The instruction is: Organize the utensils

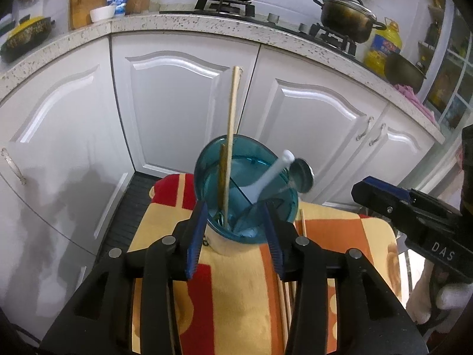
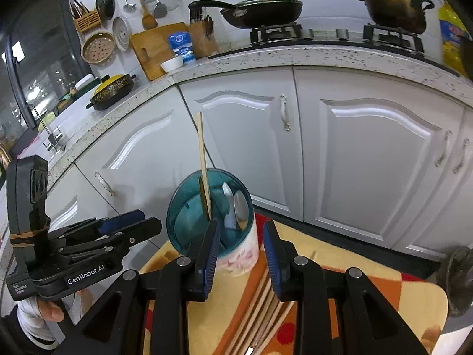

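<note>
Nearest in the right wrist view, a bundle of chopsticks (image 2: 260,310) lies flat on the patterned cloth (image 2: 369,301) that covers the worktop, just under the right claw (image 2: 241,254), whose jaws stand partly apart with nothing between the pads. These sticks look light, stiff and smooth (bamboo or wood, I judge), so they will likely roll or fan out if nudged; pinching across the middle of one or two, square to their length, should keep them from pivoting.

The left claw (image 1: 233,239) is likewise partly parted and empty, its blue pads (image 1: 195,242) flanking the near rim of the holder (image 1: 245,183) without pressing on it. One more stick (image 1: 302,222) lies on the cloth just right of the holder.

The holder is a teal tub with a divider, standing upright near the far edge of the cloth. In its left half a long chopstick (image 1: 232,136) stands tilted; in the right half lean a white spoon (image 1: 272,174) and a metal spoon (image 1: 301,173). The tub seems light and top-heavy, so a sideways knock could tip it.

Beyond stand white cabinets (image 2: 369,148).
</note>
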A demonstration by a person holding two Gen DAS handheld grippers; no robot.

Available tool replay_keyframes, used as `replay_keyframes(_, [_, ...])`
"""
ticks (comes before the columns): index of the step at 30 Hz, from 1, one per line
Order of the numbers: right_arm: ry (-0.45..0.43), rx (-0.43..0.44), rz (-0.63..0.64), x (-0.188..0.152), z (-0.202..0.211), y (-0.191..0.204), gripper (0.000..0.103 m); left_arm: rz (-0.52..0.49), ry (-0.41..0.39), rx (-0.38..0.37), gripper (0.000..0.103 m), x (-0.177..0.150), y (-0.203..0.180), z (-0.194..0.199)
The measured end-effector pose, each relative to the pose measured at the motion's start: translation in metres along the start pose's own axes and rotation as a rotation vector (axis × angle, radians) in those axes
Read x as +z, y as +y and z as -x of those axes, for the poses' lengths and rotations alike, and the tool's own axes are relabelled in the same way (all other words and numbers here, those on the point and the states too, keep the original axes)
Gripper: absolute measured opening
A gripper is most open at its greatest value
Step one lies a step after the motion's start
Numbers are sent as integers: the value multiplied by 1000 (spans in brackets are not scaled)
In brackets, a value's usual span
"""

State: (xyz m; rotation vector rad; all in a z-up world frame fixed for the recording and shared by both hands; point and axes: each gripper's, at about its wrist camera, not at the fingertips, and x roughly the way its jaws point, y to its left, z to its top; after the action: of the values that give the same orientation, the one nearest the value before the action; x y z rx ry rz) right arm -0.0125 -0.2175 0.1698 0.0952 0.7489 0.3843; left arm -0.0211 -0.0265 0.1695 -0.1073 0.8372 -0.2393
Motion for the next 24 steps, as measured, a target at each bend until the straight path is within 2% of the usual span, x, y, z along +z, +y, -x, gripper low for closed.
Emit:
replay_keyframes(4, [-11, -18, -11, -12, 12, 2, 34, -10, -16, 4, 40, -8, -10, 7])
replay_keyframes(11, [-10, -45, -19, -33, 31, 0, 35, -32, -19, -2, 42, -24, -23, 17])
replay_keyframes(15, [5, -57, -43, -50, 37, -8, 41, -22, -15, -11, 48, -33, -24, 22])
replay_keyframes(20, [92, -83, -74, -78, 14, -21, 41, 4, 10, -15, 48, -45, -17, 21])
replay_keyframes(24, [208, -134, -61, -99, -34, -21, 41, 21, 39, -11, 48, -55, -11, 16])
